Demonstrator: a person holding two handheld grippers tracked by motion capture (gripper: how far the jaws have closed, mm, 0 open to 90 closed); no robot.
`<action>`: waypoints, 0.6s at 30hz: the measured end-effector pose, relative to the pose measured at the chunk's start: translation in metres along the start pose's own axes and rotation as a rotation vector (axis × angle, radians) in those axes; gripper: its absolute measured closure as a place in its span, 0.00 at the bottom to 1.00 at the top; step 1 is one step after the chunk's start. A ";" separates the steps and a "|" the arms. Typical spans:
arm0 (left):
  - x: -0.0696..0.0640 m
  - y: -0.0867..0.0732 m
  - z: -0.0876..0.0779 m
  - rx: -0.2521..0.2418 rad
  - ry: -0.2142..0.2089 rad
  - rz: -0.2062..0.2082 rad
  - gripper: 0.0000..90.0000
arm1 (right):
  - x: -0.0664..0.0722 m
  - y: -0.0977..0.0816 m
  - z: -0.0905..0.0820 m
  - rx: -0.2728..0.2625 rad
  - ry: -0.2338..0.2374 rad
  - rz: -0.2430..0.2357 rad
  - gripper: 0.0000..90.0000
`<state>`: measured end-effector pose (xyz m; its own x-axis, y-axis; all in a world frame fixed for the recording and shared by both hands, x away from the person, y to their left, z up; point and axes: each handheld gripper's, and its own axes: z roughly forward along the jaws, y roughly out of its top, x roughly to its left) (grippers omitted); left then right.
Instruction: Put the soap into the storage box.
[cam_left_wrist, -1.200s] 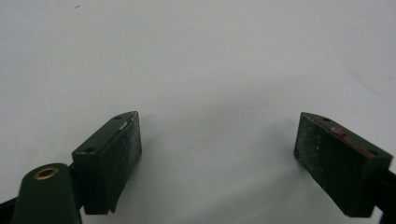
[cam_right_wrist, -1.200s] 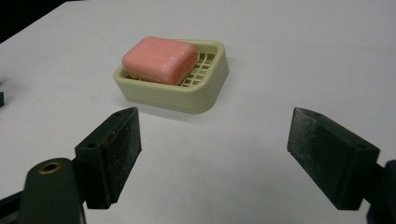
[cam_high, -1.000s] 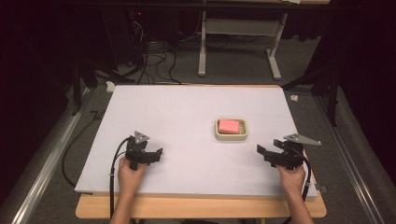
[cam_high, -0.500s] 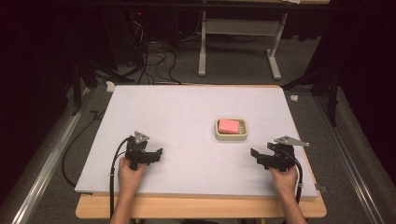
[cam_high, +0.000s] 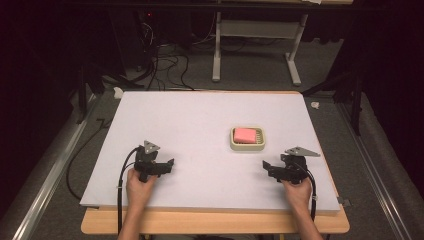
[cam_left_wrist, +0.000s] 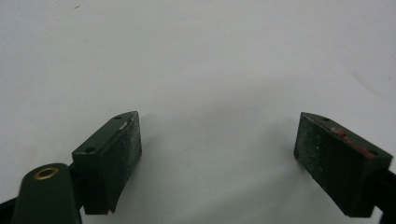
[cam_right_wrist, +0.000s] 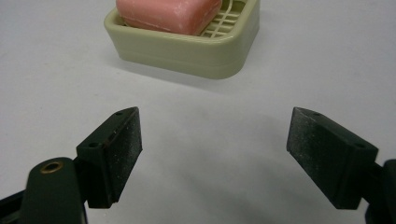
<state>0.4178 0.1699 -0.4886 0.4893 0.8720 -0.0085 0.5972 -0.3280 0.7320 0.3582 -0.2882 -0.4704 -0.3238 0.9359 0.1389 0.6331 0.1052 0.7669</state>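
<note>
A pink soap bar (cam_high: 244, 134) (cam_right_wrist: 169, 14) lies in a cream slotted soap dish (cam_high: 260, 143) (cam_right_wrist: 196, 53) right of the white table's middle. My right gripper (cam_high: 268, 169) (cam_right_wrist: 215, 149) sits low near the front right, open, its jaws wide apart over bare table, with the dish a short way ahead of them. Held at the front left, my left gripper (cam_high: 169, 166) (cam_left_wrist: 217, 151) is open too, and only white table surface lies between its jaws.
The white board (cam_high: 200, 115) rests on a wooden table whose edge (cam_high: 215, 222) shows along the front. Behind the table are a metal stand (cam_high: 255, 45) and loose cables (cam_high: 165, 65) on the dark floor. A rail (cam_high: 45, 185) runs along the left.
My right gripper has moved left and a little forward, closer to the soap dish. The left gripper has stayed where it was.
</note>
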 end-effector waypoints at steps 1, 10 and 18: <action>0.000 0.000 0.000 0.000 0.000 0.000 0.17 | 0.001 0.000 0.001 0.006 -0.006 -0.005 0.21; 0.000 0.000 0.000 0.000 0.000 0.000 0.17 | 0.008 -0.001 0.012 0.041 -0.038 -0.047 0.21; 0.000 0.000 0.000 0.001 -0.001 0.001 0.17 | 0.013 -0.001 0.020 0.092 -0.065 -0.088 0.21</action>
<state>0.4178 0.1699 -0.4885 0.4903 0.8715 -0.0086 0.5976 -0.3291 0.7311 0.3676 -0.2697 -0.4821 -0.3365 0.9412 0.0304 0.6672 0.2155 0.7130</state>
